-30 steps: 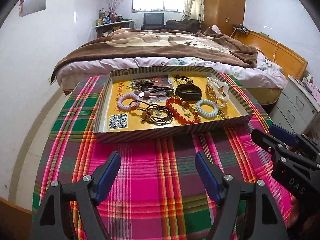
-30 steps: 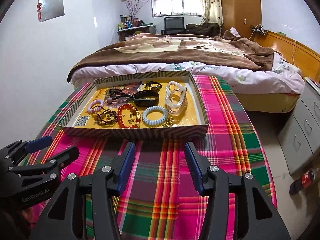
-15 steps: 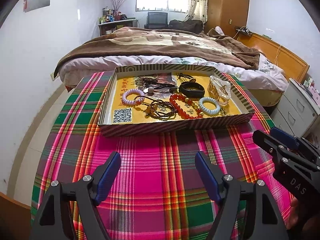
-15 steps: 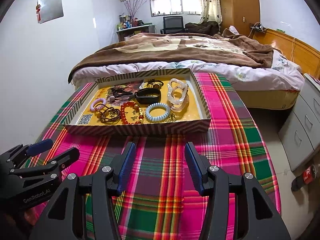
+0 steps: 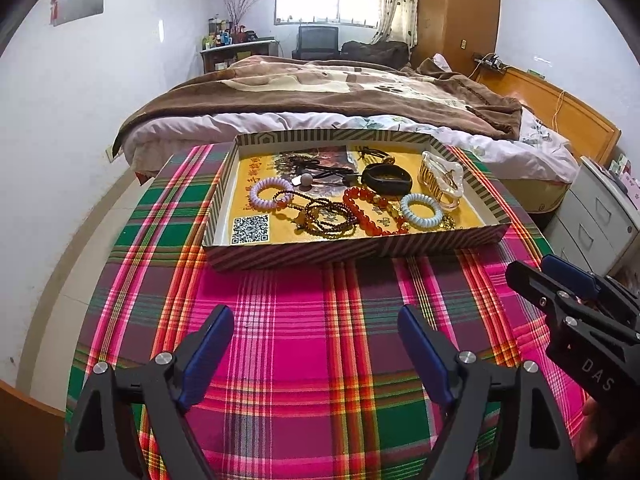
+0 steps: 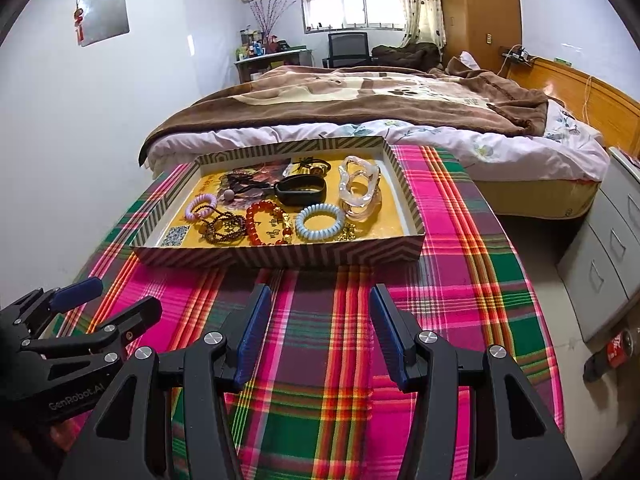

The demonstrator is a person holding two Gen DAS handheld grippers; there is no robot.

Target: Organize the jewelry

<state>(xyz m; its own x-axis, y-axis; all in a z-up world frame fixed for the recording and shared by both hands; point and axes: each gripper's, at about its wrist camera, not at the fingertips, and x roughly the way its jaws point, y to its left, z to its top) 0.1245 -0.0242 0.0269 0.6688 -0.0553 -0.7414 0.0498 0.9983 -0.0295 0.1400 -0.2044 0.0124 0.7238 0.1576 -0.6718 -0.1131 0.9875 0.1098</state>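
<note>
Hovering over the plaid cloth point(image 5: 312, 340), the left gripper point(image 5: 316, 332) and right gripper point(image 6: 316, 320) both gape wide and hold nothing. Ahead of both sits the striped tray point(image 5: 352, 246). From its left: lilac coil band point(image 5: 267, 196), dark bead strands point(image 5: 328, 216), red bead bracelet point(image 5: 370, 212), blue coil band point(image 5: 421, 210), clear hair claw point(image 5: 442, 180). Strands overlap, so a careless pinch likely drags neighbours or shifts the light tray.

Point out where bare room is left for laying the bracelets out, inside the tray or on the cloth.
Free: the plaid tablecloth between the striped cardboard tray's near wall and the open left gripper and right gripper, plus the cloth strip right of the tray. Inside, only the patch around the QR code is bare; the rest is crowded with jewelry.
</note>
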